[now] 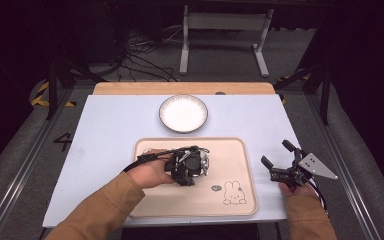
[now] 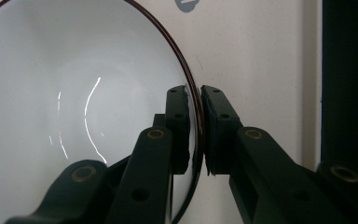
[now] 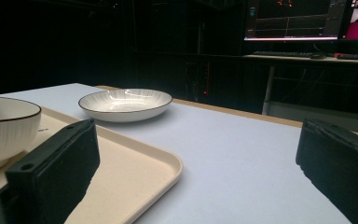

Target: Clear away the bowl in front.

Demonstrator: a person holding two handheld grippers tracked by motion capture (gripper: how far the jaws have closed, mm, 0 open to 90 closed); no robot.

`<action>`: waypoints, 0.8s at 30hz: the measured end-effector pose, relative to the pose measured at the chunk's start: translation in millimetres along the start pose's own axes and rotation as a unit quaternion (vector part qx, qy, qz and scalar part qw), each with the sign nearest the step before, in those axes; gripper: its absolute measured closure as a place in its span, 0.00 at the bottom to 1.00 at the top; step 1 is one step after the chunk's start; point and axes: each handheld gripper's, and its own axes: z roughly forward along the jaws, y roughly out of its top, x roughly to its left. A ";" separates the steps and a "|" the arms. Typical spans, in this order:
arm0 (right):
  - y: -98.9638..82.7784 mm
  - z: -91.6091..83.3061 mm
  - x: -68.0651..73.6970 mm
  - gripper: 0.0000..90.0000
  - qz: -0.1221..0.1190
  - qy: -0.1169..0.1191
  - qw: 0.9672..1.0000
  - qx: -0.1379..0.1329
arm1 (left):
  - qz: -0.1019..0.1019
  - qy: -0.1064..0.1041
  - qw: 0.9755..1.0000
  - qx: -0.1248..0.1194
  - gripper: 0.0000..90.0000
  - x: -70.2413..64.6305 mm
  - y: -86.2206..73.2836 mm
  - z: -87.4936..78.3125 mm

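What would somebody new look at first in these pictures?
Probably the left tongs, pinching the rim of a white bowl that sits on the beige tray in the middle of the table. Next, the white plate lying alone beyond the tray. The right tongs wait open to the right of the tray, holding nothing.

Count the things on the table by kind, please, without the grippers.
Bowl: 1
Plate: 1
Tray: 1
Total: 3
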 end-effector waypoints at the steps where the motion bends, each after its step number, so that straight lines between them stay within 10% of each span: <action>1: 0.0 0.0 0.0 0.00 0.000 0.000 1.000 0.000 | 0.001 0.000 1.000 0.003 0.89 -0.5 0.2 0.7; 14: 0.0 0.0 0.1 0.00 0.000 0.000 1.000 0.000 | -0.008 -0.017 1.000 -0.011 0.66 -0.4 -2.0 2.0; 24: 0.0 -0.1 0.1 0.00 0.000 0.000 1.000 0.000 | -0.055 -0.019 0.991 -0.117 0.52 2.9 -25.1 -18.9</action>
